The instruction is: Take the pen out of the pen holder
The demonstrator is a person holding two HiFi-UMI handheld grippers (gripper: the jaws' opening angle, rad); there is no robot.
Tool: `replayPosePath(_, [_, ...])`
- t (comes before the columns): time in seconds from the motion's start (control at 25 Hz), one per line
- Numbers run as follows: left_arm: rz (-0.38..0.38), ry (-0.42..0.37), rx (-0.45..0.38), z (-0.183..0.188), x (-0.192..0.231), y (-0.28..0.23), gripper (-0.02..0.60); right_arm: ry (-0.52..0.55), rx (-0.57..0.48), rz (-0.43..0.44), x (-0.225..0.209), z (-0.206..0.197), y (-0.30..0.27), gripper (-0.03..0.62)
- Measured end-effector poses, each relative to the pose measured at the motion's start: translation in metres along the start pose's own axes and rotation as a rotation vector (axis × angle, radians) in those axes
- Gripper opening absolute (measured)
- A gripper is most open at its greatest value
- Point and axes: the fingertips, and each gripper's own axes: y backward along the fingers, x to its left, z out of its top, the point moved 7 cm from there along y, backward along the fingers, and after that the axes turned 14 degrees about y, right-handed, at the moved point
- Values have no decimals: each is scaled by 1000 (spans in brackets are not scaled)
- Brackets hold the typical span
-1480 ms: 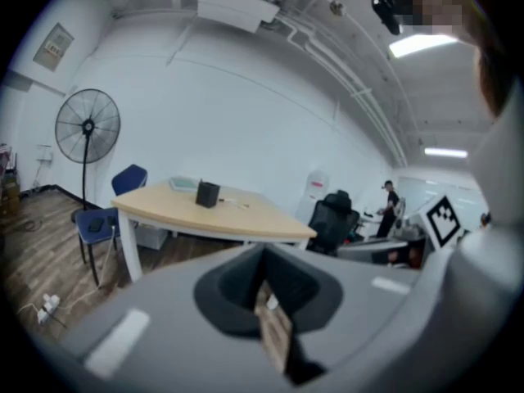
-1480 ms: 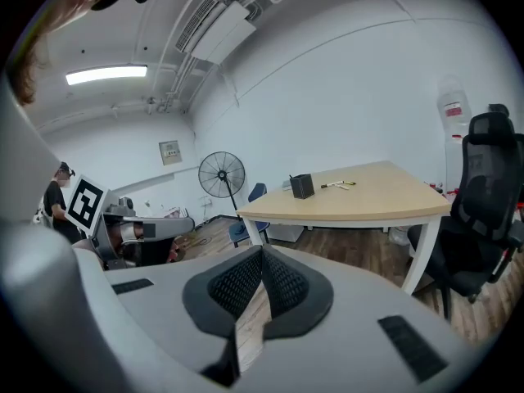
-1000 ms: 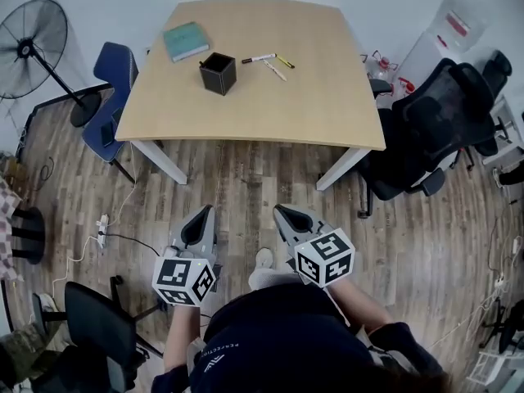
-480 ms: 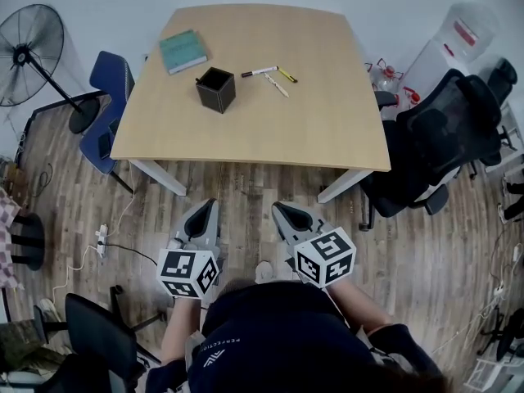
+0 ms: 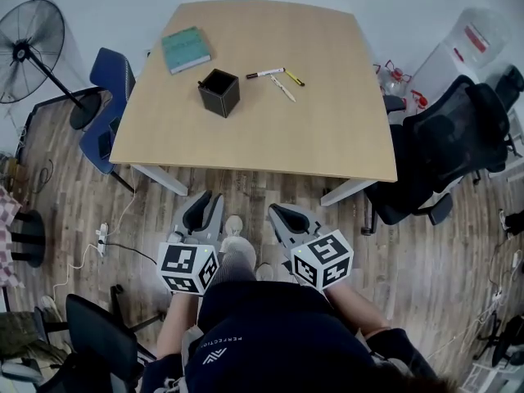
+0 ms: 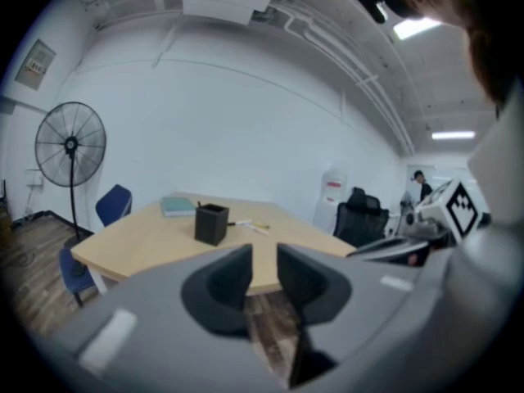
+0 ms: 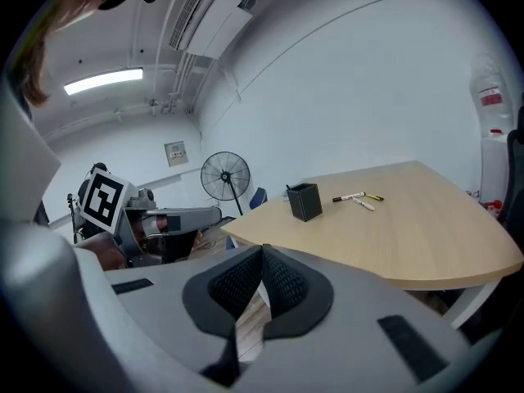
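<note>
1. In the head view, the pen holder (image 5: 219, 92), a black square cup, stood on the pale wooden bench (image 5: 327, 129), left of the middle. The dark tip of a pen (image 5: 199, 81) poked up at one of its corners. To the right of the holder, a white marker with a black cap (image 5: 264, 73), a yellow pen (image 5: 291, 78) and a white pen (image 5: 283, 88) lay close together. A teal book (image 5: 185, 49) lay near the far left corner. The left hand-held gripper (image 5: 205, 201) and the right hand-held gripper (image 5: 278, 213) hung over the wood floor, well short of the bench. Each carried a cube printed with black-and-white square markers. The white lettering on the person's dark top (image 5: 270, 342) was too small to read surely, as was the red label on the water dispenser (image 5: 468, 35).

2. In the left gripper view, that gripper's jaws were opening, with a clear gap and nothing between them. The pen holder stood far ahead, beside the book. The print on the wall sign (image 6: 30, 62) was illegible.

3. In the right gripper view, its jaws met at the tips and held nothing. The holder and the loose pens lay well beyond them.
</note>
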Motion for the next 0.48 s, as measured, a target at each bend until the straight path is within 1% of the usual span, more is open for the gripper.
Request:
replayPosePath(0.28, [-26,-10,0,20,25,-52,123,-9,21,-23,-27,9,-35,3])
replayPosePath(0.48, [-29,-10,2,45,50,-89,141,6,23,-21,-51,32,-70,3])
